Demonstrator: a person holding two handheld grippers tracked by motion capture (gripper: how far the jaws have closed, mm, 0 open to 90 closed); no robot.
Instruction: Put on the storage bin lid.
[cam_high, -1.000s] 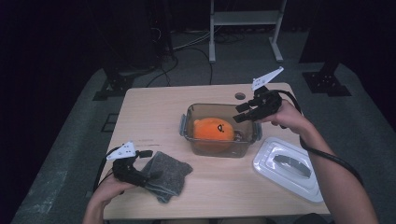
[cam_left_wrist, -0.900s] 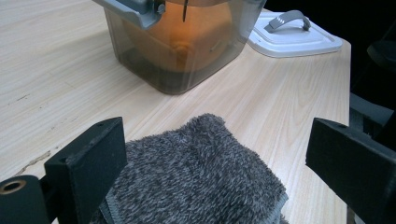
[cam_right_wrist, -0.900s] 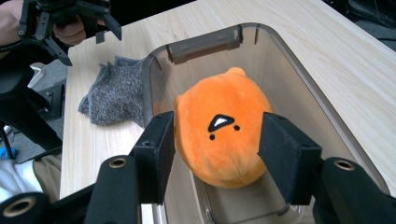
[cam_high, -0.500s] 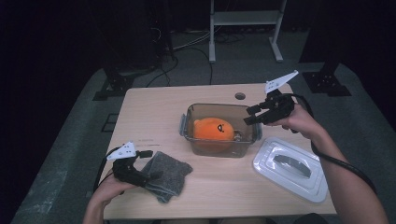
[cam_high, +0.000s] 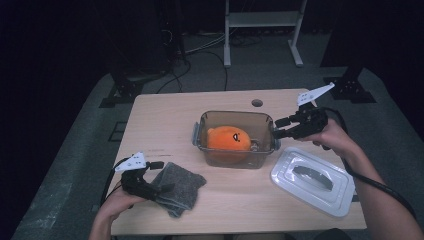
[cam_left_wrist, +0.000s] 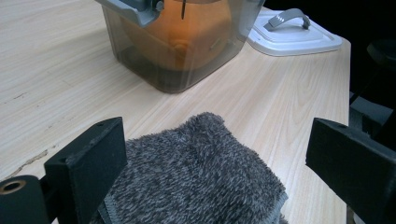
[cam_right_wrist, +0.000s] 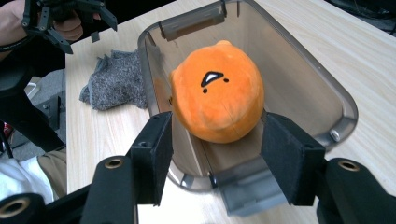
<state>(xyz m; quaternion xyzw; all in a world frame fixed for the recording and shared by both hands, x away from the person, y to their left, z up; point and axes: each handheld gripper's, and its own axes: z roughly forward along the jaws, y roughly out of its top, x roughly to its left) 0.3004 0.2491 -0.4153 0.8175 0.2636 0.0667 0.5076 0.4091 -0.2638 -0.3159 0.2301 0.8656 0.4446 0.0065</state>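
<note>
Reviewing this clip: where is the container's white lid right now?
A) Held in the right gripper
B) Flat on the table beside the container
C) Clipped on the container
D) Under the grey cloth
B: the white lid lies flat on the table, apart from the open container holding the orange plush.

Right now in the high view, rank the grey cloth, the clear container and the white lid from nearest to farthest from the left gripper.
1. Grey cloth: between the open left gripper jaws, near left table corner.
2. Clear container: mid-table, holding the orange plush.
3. White lid: far right, flat on the table.
</note>
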